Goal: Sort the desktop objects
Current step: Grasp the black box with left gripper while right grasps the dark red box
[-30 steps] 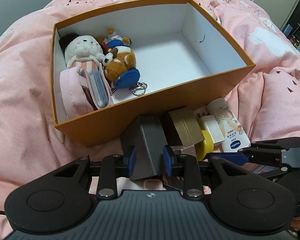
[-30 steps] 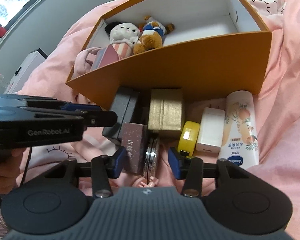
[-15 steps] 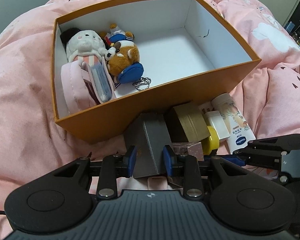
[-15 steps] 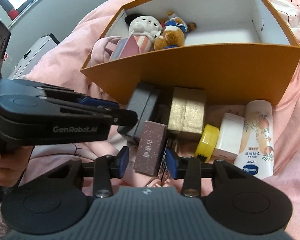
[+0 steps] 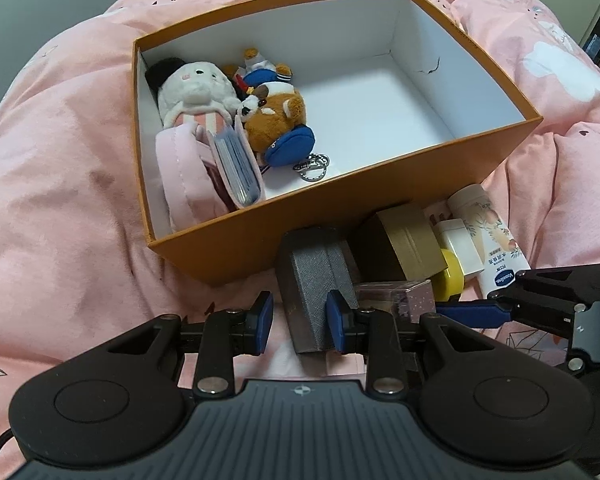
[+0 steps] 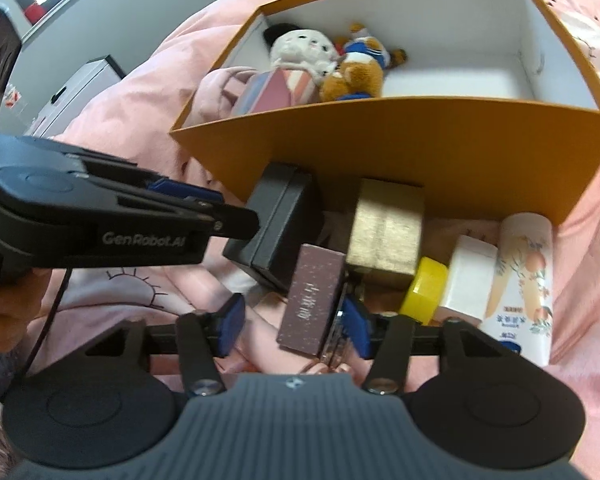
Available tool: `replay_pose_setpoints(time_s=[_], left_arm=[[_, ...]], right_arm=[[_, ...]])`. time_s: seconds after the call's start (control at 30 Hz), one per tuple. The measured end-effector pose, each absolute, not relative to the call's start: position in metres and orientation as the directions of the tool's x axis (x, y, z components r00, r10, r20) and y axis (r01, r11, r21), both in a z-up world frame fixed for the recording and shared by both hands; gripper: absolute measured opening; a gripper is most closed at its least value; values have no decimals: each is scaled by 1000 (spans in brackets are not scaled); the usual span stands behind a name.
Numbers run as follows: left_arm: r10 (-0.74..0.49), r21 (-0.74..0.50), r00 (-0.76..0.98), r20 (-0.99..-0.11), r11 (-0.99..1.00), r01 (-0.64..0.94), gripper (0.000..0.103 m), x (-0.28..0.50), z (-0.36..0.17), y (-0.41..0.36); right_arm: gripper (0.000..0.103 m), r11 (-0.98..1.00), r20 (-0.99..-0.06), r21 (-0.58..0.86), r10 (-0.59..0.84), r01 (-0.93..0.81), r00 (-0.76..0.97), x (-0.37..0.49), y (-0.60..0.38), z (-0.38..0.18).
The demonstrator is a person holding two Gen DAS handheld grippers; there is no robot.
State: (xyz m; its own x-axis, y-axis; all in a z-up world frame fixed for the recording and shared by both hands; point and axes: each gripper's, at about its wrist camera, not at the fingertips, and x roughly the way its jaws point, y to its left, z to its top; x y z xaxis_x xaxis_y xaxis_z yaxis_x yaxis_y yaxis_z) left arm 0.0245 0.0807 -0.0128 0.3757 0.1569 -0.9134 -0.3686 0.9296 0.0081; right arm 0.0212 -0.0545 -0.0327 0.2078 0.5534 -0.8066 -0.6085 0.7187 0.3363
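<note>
While the left gripper fingers stand apart beside the textured grey box, the right gripper fingers are opening around the speckled maroon box.

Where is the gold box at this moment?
In the right wrist view the gold box sits centre frame on the pink bedding, against the orange box's front wall, between the dark grey box and the yellow cap.

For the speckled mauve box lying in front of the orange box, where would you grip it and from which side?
Across its narrow width, at the near end, coming from above. The mauve box lies lengthwise away from the right gripper, whose opening jaws straddle it. Its far end meets the gold box, so probably only the near end is free.
</note>
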Motion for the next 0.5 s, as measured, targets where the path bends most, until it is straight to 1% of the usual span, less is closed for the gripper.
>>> replay_pose_setpoints(time_s=[0.23, 0.27, 0.3, 0.4, 0.43, 0.5], left_arm=[[165, 21, 367, -915, 931, -365, 34, 23, -13, 82], [165, 21, 366, -916, 930, -367, 34, 23, -12, 82], [166, 21, 365, -916, 929, -368, 34, 22, -12, 82], [167, 20, 365, -916, 928, -372, 34, 21, -13, 83], [165, 18, 366, -916, 928, -373, 34, 21, -13, 83], [160, 11, 368, -916, 927, -374, 34, 21, -13, 84]], right_arm=[[58, 754, -807, 350, 544, -556, 229, 31, -61, -39], [53, 762, -809, 355, 541, -542, 232, 32, -63, -40], [52, 771, -815, 362, 535, -524, 224, 34, -66, -42], [50, 772, -808, 435, 562, -463, 177, 41, -75, -53], [47, 767, -800, 457, 575, -451, 168, 43, -78, -54], [46, 763, -791, 479, 589, -435, 163, 44, -80, -55]])
